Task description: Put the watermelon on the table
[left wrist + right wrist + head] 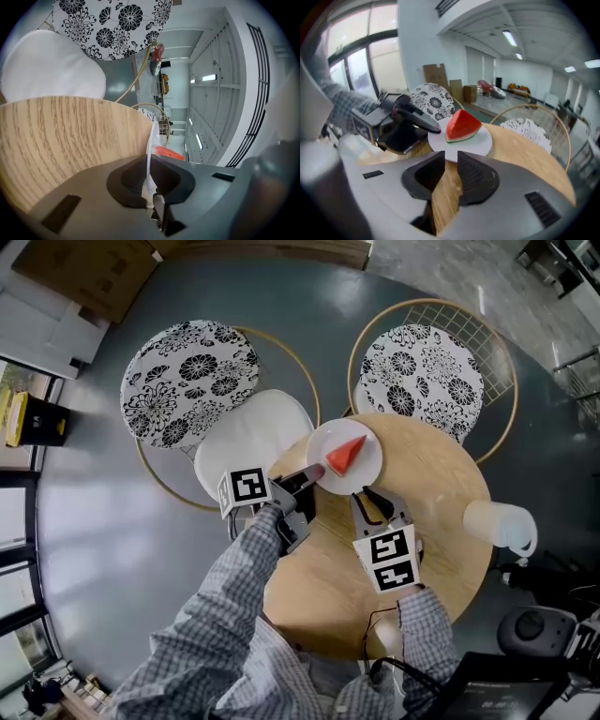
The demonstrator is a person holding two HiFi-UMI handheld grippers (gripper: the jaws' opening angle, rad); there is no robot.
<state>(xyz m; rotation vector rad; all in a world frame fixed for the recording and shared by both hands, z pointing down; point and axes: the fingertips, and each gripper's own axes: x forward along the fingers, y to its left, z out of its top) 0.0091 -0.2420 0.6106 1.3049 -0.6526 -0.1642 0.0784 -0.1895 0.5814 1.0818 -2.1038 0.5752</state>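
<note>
As the head view looks down, the left claw (314, 472) pinches the left rim of a white plate (368, 465) at the upper edge of the round wooden worktop (431, 493). The watermelon (345, 455), a red wedge with a thin green rind, lies on the plate. The right claw (373, 501) hovers just below the plate.

Left gripper view: the jaws are closed on the plate's thin edge, with red flesh showing beyond it.

Right gripper view: the jaws stand slightly apart and empty, with only wood between them, and the plate lies just ahead.
</note>
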